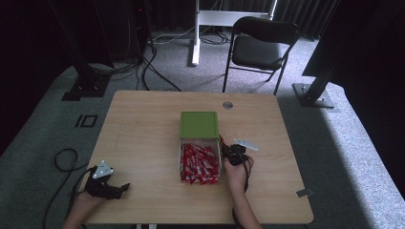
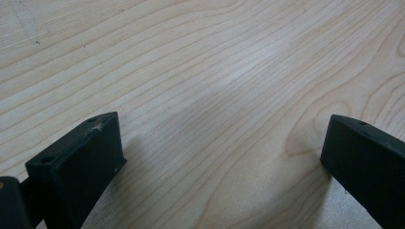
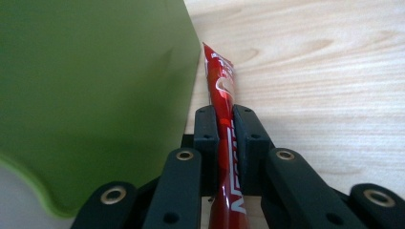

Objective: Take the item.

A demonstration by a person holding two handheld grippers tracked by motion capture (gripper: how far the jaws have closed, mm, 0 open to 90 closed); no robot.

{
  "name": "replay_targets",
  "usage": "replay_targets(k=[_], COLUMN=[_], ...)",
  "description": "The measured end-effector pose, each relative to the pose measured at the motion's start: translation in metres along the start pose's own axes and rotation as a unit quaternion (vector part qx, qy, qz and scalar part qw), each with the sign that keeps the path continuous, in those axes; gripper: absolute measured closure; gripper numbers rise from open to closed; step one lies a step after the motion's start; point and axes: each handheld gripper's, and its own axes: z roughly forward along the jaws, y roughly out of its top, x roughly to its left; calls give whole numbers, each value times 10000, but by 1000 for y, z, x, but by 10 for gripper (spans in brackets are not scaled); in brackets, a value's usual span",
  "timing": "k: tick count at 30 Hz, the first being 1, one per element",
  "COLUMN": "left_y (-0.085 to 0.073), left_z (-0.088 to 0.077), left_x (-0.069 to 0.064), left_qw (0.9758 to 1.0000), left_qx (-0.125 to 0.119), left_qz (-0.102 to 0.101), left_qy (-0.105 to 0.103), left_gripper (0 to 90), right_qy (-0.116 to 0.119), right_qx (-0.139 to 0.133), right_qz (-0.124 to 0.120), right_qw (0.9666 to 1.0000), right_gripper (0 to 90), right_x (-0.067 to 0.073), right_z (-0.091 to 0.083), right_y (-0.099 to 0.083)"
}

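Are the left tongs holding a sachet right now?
No, the left tongs stand open over bare table, with nothing between the jaws.

From the high view we are looking forward and down on the whole table (image 1: 143, 124). The left gripper view is skimming bare tabletop (image 2: 215, 71) at close range; the right gripper view is hugging the green box (image 3: 90, 95), which we are also seeing mid-table from above.

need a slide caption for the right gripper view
Right tool shut on a red sachet, beside the green box on the wooden table.
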Motion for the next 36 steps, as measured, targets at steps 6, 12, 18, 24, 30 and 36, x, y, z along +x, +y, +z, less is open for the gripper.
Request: replay_targets(k=[6,12,18,24,30,36], left_y=[0,0,0,0,0,0], left_z=[0,0,0,0,0,0], left_x=[0,0,0,0,0,0], left_qw=[10000,10000,10000,10000,10000,10000], left_qx=[0,0,-1,1,2,4], left_qz=[0,-1,-1,1,-4,-7], left_qy=[1,1,1,1,2,1], left_gripper=[15,15,15,15,15,15], right_qy=[-4,8,85,124,196,194], right_qx=[43,164,136,6,-11,-13], right_qz=[31,81,21,-205,-331,-510], right_qw=[10000,9998,9999,9997,9993,9985], right_gripper=[809,780,683,578,513,438], right_x=[0,-1,1,0,-8,-14], right_z=[2,5,-1,-14,-23,-29], right_y=[-3,-6,-3,3,6,8])
